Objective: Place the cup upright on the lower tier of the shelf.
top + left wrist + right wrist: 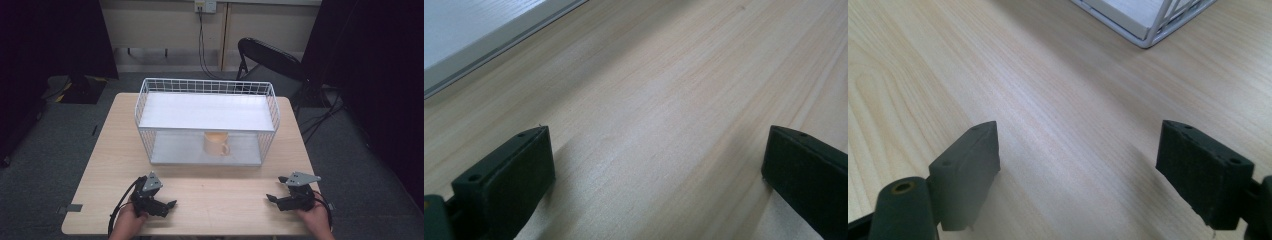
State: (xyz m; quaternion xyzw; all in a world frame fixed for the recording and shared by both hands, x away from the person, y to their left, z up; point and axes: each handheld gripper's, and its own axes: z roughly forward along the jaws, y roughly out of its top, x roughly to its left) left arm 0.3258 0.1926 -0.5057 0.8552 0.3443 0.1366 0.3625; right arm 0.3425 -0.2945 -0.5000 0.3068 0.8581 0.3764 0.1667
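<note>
Both grippers low at the near table edge, jaws wide, nothing held; cup inside the wire rack beyond them.

The left gripper (pixel 167 205) and right gripper (pixel 272 199) sit over bare wood of the table (pixel 220 192), well apart, each in a hand, jaws spread with only tabletop between them. The cup (pixel 216 143), pale orange, stands upright on the lower shelf of the white wire rack (pixel 206 88), under the upper shelf, handle toward the right. It lies ahead of and between the two grippers, well clear of both.
</note>
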